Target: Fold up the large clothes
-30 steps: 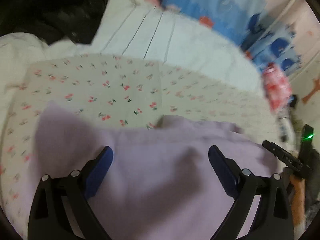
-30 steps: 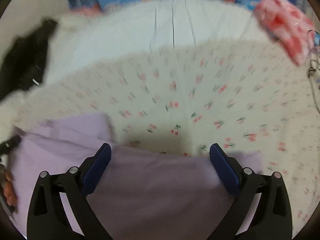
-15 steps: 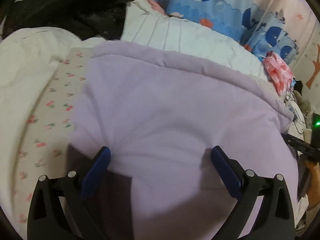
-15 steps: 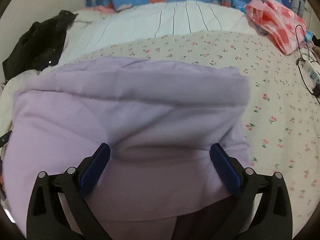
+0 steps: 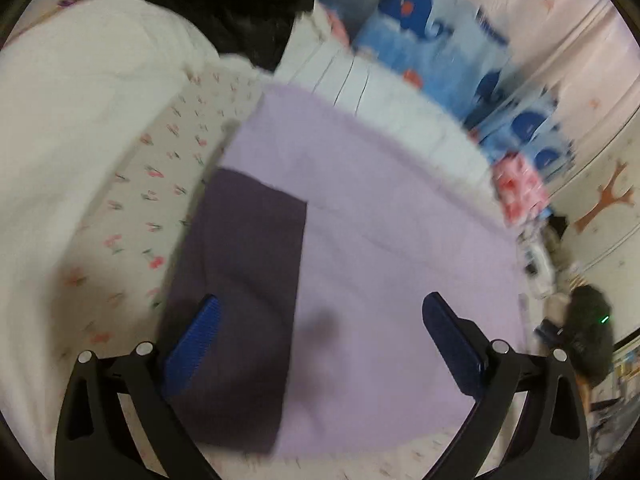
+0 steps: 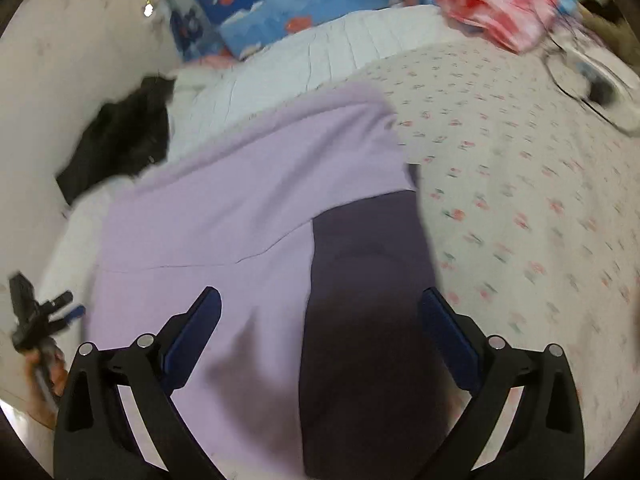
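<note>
The lilac garment (image 5: 392,248) lies spread on the floral sheet (image 5: 160,184), its dark panel (image 5: 240,280) toward 8 o'clock under the left gripper (image 5: 320,332), and the right gripper (image 6: 320,320) hovers likewise, both jaws wide and empty.

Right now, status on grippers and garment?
Left gripper open, right gripper open, both empty. Lilac garment spread on floral sheet, dark sleeve panels showing. Nothing on it.
</note>
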`<state>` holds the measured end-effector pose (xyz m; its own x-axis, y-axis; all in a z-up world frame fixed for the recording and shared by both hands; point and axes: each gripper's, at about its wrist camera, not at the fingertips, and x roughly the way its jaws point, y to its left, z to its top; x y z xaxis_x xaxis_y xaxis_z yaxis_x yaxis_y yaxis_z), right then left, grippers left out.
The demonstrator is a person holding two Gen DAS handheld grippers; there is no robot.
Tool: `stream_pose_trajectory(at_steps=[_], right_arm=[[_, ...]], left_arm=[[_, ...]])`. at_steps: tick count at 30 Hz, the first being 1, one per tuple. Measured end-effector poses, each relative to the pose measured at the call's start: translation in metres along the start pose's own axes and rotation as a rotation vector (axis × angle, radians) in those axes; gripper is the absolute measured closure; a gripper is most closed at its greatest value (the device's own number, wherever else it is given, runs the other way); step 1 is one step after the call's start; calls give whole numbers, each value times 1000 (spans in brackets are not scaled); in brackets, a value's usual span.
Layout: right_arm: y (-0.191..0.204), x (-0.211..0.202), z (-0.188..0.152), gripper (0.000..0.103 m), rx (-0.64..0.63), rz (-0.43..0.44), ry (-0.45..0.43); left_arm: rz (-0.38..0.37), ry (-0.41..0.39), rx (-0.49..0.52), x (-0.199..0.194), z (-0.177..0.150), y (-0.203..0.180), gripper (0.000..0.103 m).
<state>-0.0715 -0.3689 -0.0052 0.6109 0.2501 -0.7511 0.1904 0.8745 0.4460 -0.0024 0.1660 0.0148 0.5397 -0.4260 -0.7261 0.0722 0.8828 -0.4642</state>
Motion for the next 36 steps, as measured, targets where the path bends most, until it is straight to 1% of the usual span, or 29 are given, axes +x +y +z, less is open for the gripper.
stream_pose_trajectory(at_steps=[1, 2, 4, 5, 7, 8, 9, 10, 11, 13, 14, 16, 17, 19, 21, 22, 23, 24, 26, 27, 28, 29, 30, 31, 32, 33, 34, 36], right_arm=[[-14, -11, -3, 7, 56, 52, 22], [-26, -17, -6, 7, 103, 89, 54], [-46, -20, -27, 7, 179, 124, 109], [-55, -17, -37, 7, 205, 129, 141], [-61, -9, -53, 7, 236, 114, 187], [-64, -2, -59, 7, 259, 127, 207], [-64, 2, -67, 7, 282, 160, 219], [-65, 11, -70, 7, 316, 219, 229], [-65, 17, -70, 7, 341, 256, 228], [-62, 24, -66, 6, 366, 357, 178], [-62, 24, -64, 6, 381, 379, 152], [-67, 33, -63, 6, 425, 377, 154], [-67, 38, -64, 6, 421, 359, 156], [-63, 42, -65, 7, 397, 349, 137], [-58, 43, -65, 14, 383, 337, 117], [-60, 46, -65, 27, 377, 317, 118], [-61, 47, -64, 39, 382, 314, 118], [-63, 48, -64, 43, 391, 327, 111], [-65, 43, -57, 61, 385, 349, 74], [-63, 39, -60, 64, 381, 360, 61], [-58, 33, -56, 68, 365, 373, 41], [-53, 27, -51, 71, 344, 382, 20], [-47, 19, -47, 72, 326, 392, -1], [-38, 9, -40, 74, 305, 413, -30], [-32, -1, -36, 75, 289, 425, -48], [-24, -12, -31, 76, 268, 442, -70], [-20, -22, -28, 76, 254, 458, -85], [-12, -45, -26, 77, 221, 486, -117]], left_arm=[[-29, -7, -10, -16, -4, 0, 6], [-62, 6, -32, -26, -10, 3, 6], [-97, 58, -84, -33, -22, 11, 6], [-120, 89, -128, -35, -31, 18, 6], [-160, 116, -190, -35, -43, 28, 6], [-187, 131, -235, -34, -51, 34, 6], [-209, 141, -270, -32, -59, 37, 6], [-237, 154, -318, -27, -68, 43, 6], [-268, 167, -374, -23, -75, 48, 6], [-292, 171, -424, -17, -85, 53, 6], [-294, 163, -433, -16, -88, 53, 6], [-303, 163, -439, -13, -91, 53, 6], [-300, 168, -457, -8, -93, 54, 6], [-302, 168, -480, -1, -94, 59, 6], [-299, 140, -502, 6, -94, 65, 6], [-285, 129, -508, 10, -91, 67, 6], [-253, 123, -519, 16, -89, 69, 6], [-234, 116, -530, 21, -87, 73, 6], [-215, 107, -534, 30, -86, 72, 7], [-208, 104, -532, 31, -83, 70, 17], [-197, 106, -529, 31, -81, 67, 30], [-192, 107, -512, 28, -78, 61, 36], [-195, 100, -498, 23, -74, 58, 50], [-209, 88, -483, 16, -69, 55, 62], [-244, 68, -463, 3, -63, 49, 65], [-266, 54, -447, -8, -59, 43, 70], [-279, 46, -432, -17, -57, 41, 72], [-313, 29, -388, -42, -55, 23, 72]])
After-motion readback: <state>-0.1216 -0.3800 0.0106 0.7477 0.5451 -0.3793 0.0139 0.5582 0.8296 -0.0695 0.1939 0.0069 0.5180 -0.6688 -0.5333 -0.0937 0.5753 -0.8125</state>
